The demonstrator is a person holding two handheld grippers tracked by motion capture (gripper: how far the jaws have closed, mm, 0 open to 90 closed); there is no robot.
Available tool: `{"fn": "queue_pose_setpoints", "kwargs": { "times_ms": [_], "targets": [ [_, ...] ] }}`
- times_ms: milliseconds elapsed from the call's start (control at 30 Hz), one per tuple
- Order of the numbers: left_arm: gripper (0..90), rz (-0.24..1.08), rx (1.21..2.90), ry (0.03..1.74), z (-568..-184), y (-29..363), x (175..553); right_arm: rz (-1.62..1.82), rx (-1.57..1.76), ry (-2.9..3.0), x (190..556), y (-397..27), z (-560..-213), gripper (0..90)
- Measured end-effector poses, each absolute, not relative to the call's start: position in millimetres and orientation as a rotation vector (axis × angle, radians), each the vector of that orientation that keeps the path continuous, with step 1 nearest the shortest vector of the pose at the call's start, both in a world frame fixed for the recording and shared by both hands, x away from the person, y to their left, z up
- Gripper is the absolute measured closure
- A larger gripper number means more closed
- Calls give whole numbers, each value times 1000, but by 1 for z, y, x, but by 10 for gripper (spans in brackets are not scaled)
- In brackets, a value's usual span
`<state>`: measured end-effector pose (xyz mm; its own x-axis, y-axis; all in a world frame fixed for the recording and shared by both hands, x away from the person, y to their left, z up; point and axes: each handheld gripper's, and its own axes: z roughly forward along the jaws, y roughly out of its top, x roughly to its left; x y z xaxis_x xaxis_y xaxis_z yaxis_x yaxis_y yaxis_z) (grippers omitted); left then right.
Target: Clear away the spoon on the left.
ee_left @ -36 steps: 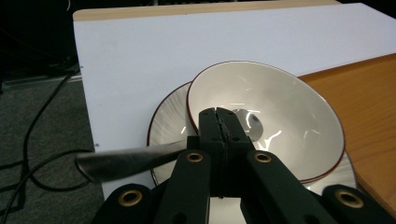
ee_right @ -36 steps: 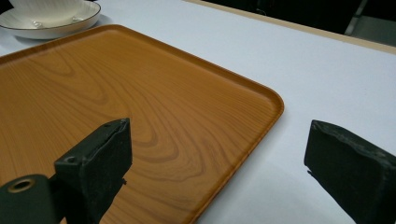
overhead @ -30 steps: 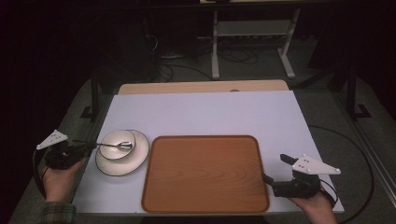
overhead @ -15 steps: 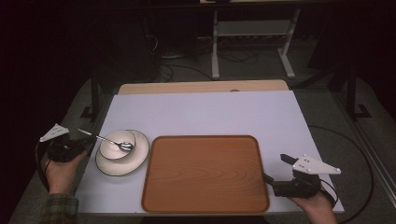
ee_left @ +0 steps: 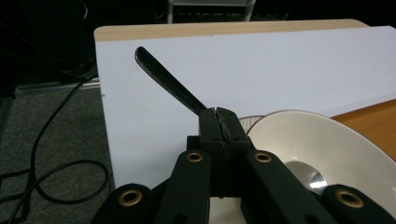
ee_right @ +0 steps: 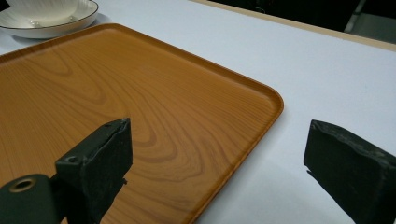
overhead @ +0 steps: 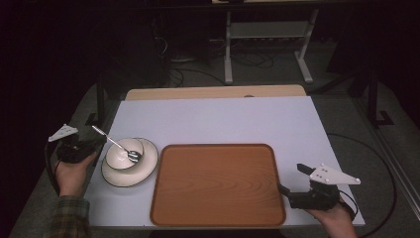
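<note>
A white bowl [overhead: 121, 153] sits on a white plate [overhead: 143, 171] at the table's left, next to a wooden tray [overhead: 218, 183]. My left gripper [overhead: 100, 142] is shut on the handle of a metal spoon [overhead: 113, 143], which slants down with its scoop end inside the bowl. In the left gripper view the closed jaws [ee_left: 218, 114] pinch the spoon [ee_left: 168, 84], whose handle tip sticks out beyond them over the table; the bowl [ee_left: 322, 140] lies to the right. My right gripper [overhead: 291, 179] stands open by the tray's near right corner, with nothing between its fingers [ee_right: 219, 154].
The white table top [overhead: 223, 119] stretches behind the tray, with a wooden strip [overhead: 213, 92] along its far edge. The tray [ee_right: 116, 93] is bare. Cables and a metal stand are on the floor beyond the table.
My left gripper has shifted left and slightly away with the spoon. The spoon has swung from lying level to slanting, its scoop end still in the bowl. The right gripper has kept still.
</note>
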<state>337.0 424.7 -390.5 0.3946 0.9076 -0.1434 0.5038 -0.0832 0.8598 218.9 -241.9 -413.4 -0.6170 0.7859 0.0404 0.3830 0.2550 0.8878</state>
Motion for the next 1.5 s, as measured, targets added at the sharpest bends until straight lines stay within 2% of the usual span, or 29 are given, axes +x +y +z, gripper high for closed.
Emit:
{"fn": "queue_pose_setpoints", "kwargs": {
  "times_ms": [400, 633, 700, 767, 900, 1067, 1333, 1500],
  "targets": [
    [897, 516, 1713, 1234, -392, 414, 361, 1319, 1068, 2120, 219, -242, -414, 73],
    [865, 509, 1696, 1231, -390, 413, 357, 1318, 1067, 2122, 219, -242, -414, 72],
    [746, 511, 1679, 1252, -389, 413, 354, 1318, 1065, 2122, 219, -242, -414, 73],
    [691, 503, 1675, 1266, -388, 414, 348, 1317, 1063, 2124, 219, -242, -414, 73],
    [610, 493, 1652, 1297, -389, 416, 343, 1318, 1060, 2125, 218, -243, -414, 73],
    [557, 474, 1653, 1314, -393, 417, 342, 1317, 1056, 2126, 218, -243, -413, 73],
    [558, 420, 1657, 1307, -403, 412, 353, 1312, 1052, 2134, 219, -242, -414, 73],
    [613, 403, 1662, 1301, -406, 409, 356, 1306, 1053, 2136, 220, -242, -414, 73]
  ]
}}
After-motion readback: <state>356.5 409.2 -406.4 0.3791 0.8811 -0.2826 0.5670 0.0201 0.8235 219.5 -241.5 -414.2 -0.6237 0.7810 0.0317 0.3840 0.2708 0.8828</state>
